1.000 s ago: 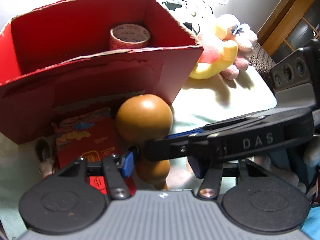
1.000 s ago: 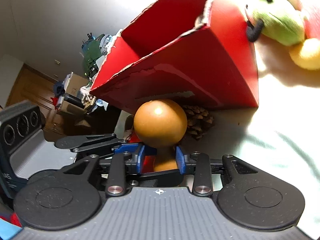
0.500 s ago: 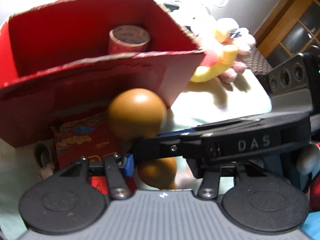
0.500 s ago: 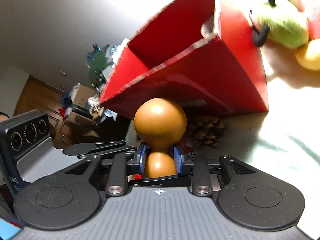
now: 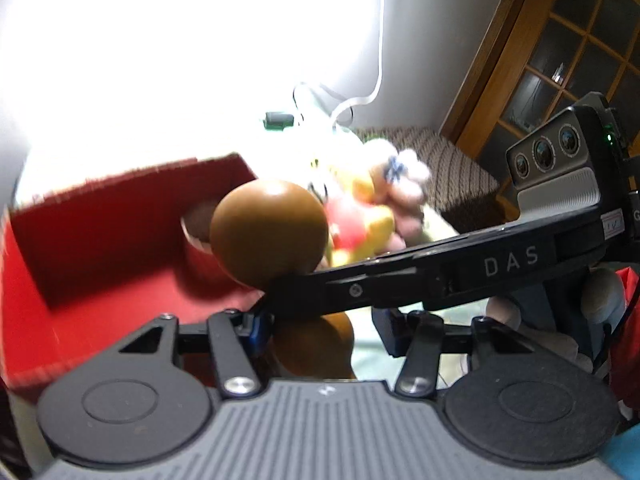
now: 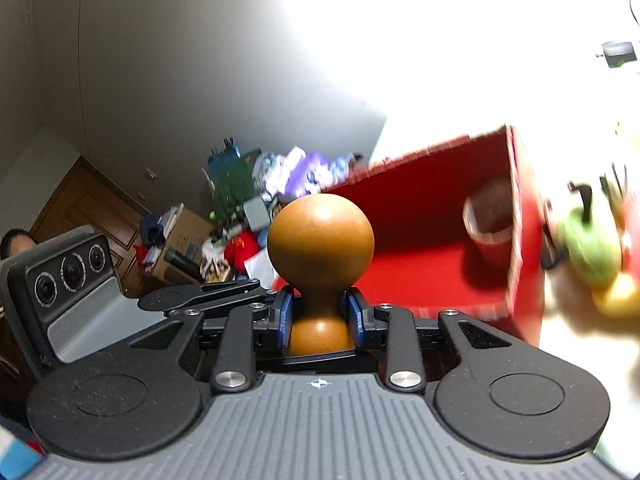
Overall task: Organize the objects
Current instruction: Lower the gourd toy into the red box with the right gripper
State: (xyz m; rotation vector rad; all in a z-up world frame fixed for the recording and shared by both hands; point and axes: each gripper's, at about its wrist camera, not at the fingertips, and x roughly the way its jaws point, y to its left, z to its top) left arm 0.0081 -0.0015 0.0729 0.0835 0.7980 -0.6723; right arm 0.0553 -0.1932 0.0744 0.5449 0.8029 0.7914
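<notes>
Right wrist view: right tongs clamp a glossy brown 2-lobed gourd at its waist; left tongs gape.

Strong white glare burns out the wall above and ahead of both claws. The red box, the tape roll and the plush toy are smeared by motion blur. Fisheye distortion bends the edges, and the corners are dark.

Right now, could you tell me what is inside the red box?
A roll of tape stands in the far corner of the red box. The gourd, held by the right gripper, covers part of the floor from both cameras.
</notes>
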